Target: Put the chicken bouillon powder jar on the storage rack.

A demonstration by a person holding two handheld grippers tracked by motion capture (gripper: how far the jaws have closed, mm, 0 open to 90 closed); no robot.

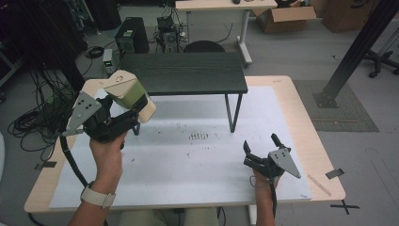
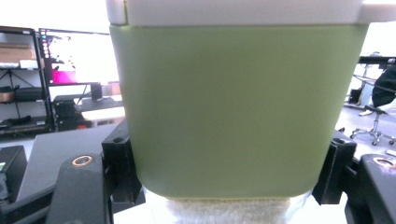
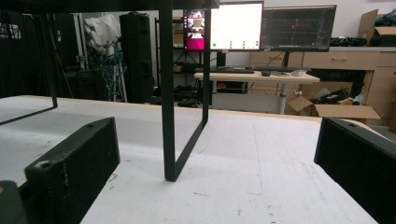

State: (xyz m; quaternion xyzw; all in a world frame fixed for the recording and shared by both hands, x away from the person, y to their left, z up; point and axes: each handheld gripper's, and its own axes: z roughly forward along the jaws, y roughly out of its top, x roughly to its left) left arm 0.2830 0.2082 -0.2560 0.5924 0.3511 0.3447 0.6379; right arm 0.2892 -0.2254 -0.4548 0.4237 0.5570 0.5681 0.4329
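My left gripper (image 1: 134,115) is shut on a green container with a cream lid (image 1: 128,92), held tilted in the air above the table's left side, in front of the small black shelf (image 1: 186,73). In the left gripper view the green container (image 2: 233,107) sits between the two black jaws, its white lid at the top. My right gripper (image 1: 261,144) rests low near the table's front right, open, with nothing between its jaws. The right gripper view looks along the white mat (image 3: 243,177) at the shelf's black leg (image 3: 169,116).
The black shelf stands on thin legs at the back of the white mat (image 1: 188,155). A strip of tape (image 1: 319,184) lies at the table's right corner. Behind the table are cables, computer towers (image 1: 132,35), a desk and cardboard boxes (image 1: 282,19).
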